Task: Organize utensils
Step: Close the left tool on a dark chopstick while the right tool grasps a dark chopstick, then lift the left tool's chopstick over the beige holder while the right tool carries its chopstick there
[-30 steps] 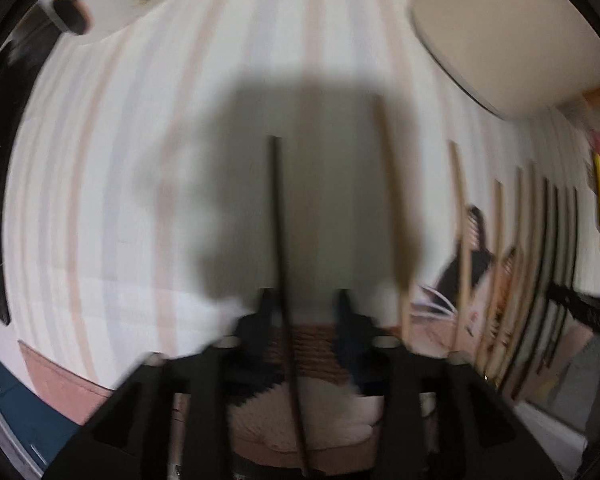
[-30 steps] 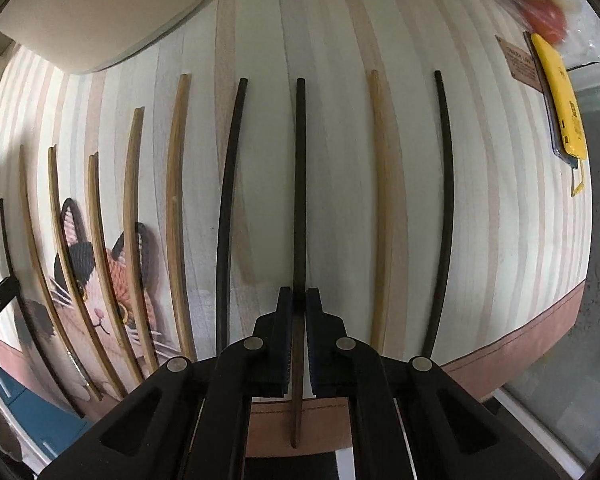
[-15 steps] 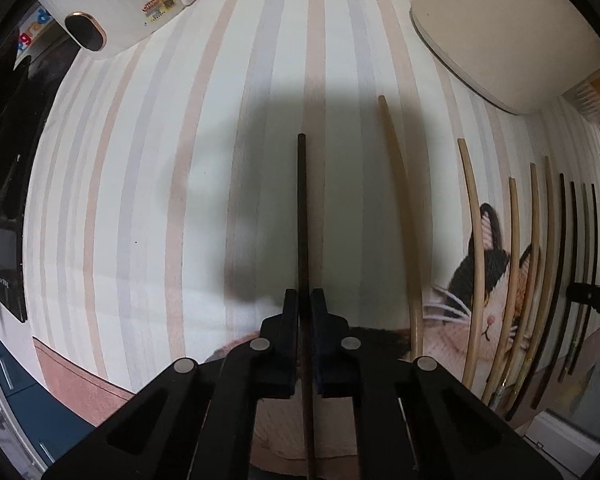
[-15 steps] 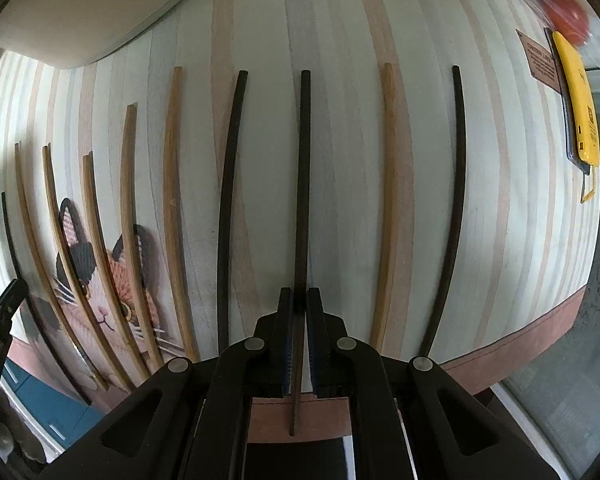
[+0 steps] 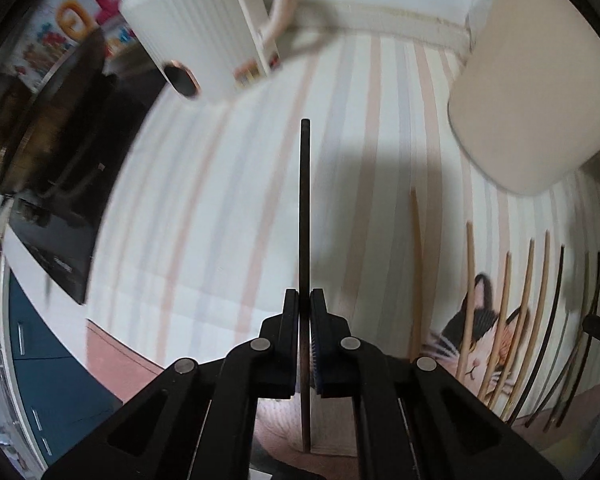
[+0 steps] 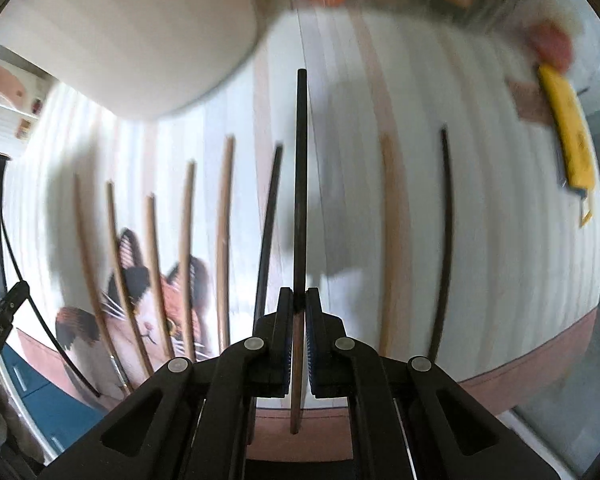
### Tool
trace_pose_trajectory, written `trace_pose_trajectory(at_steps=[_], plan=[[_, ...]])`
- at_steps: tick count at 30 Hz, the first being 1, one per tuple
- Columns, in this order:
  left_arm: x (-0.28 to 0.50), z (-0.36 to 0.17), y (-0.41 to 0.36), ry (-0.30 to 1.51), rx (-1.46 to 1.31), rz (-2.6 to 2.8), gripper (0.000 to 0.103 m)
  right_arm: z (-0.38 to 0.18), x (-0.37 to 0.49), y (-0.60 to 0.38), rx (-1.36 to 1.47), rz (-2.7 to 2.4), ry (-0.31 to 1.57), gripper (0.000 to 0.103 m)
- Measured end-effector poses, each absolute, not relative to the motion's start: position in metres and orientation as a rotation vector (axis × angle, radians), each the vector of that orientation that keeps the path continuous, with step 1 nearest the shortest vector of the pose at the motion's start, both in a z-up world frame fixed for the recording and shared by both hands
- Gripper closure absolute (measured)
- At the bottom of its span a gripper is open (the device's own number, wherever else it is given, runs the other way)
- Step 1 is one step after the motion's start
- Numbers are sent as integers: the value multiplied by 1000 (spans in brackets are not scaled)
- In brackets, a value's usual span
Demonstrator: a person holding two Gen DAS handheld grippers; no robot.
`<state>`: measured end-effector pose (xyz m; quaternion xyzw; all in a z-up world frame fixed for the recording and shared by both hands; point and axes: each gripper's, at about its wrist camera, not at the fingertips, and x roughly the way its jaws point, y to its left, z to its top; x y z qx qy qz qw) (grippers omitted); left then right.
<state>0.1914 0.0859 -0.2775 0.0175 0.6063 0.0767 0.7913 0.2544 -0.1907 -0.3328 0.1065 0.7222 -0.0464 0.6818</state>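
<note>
My left gripper is shut on a dark chopstick and holds it off the striped cloth, its tip pointing away toward the white kettle. My right gripper is shut on another dark chopstick, likewise raised above the cloth. Several wooden chopsticks and dark chopsticks lie side by side on the cloth, some across a printed cat. In the left wrist view the same row lies at the right, with one wooden chopstick nearest.
A big cream container stands at the back; in the right wrist view this container fills the upper left. A white kettle and a dark stove top are at the left. A yellow tool lies at the right.
The left gripper closed on its dark chopstick and lifted it, tilting toward the kettle. The right gripper rose with its dark chopstick, so the row on the cloth looks smaller.
</note>
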Motion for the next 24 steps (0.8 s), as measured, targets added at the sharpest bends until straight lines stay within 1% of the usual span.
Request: trace_pose_trajectory(at_steps=[5, 9, 15, 18, 24], plan=[[197, -239, 70, 1221, 59, 163, 100, -298, 250, -190, 193, -112, 1517, 97], [200, -225, 61, 1175, 46, 150, 100, -277, 245, -192, 177, -132, 1455, 97], [241, -203, 57, 1113, 45, 132, 100, -249, 242, -196, 198, -148, 1369, 97], [240, -184, 54, 1074, 35, 116, 100, -241, 253, -199, 206, -146, 1331, 97], [248, -137, 41, 976, 2, 64, 100, -205, 261, -200, 223, -123, 1251, 97]])
